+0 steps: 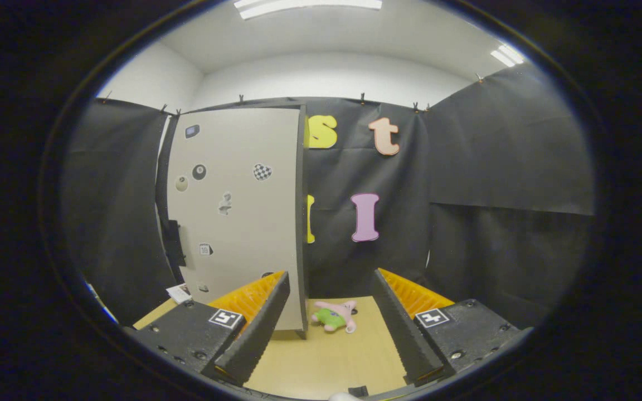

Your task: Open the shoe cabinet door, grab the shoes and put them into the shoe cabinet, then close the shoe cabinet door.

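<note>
Gripper (329, 301) sits at the bottom of the frame, its two fingers spread wide apart, with nothing between them but bare tabletop. Each finger is black with a ribbed inner face and an orange ribbed backing; a small square black-and-white marker sits on the block behind each one. The wooden tabletop (326, 356) is light tan and fills the lower centre of the frame between and just ahead of the fingers. The shoe cabinet (237, 211) stands left of centre, rising from the tabletop to the upper left of the frame: a tall pale beige panel with a dark right edge, its lower part partly covered by the left finger (254, 326). Several small stickers dot the panel, among them a black ball, a pale ball and a checkered heart. A dark handle-like piece (173, 242) shows on the panel's left edge; whether the door is ajar or fully closed is hard to judge from this angle. A small plush toy (335, 316), pink with a green patch, lies on the tabletop just right of the cabinet's foot, beyond the fingertips and between the two fingers. The right finger (402, 328) stands clear of it. Black cloth closes the booth behind and to both sides; white wall and ceiling lights show above it.
</note>
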`<state>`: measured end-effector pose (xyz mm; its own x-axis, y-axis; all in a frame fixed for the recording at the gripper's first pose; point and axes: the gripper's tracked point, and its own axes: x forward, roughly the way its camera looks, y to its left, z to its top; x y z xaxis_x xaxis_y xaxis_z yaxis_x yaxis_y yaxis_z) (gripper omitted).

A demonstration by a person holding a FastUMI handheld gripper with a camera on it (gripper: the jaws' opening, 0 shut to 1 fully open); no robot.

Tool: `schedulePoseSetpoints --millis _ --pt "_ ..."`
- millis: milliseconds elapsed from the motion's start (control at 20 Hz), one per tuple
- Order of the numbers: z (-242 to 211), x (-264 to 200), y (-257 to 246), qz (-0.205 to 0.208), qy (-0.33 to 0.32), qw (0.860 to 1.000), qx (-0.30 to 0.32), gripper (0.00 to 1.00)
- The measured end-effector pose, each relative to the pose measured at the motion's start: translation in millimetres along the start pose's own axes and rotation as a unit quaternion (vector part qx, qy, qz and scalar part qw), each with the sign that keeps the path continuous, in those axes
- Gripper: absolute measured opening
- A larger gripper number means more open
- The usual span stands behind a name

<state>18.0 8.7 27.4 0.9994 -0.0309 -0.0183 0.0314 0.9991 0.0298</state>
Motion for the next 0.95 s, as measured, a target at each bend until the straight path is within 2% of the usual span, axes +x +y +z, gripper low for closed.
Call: schedulePoseSetpoints --millis 950 --pt "19 -4 20 0.005 -0.018 1.000 -0.001 0.98"
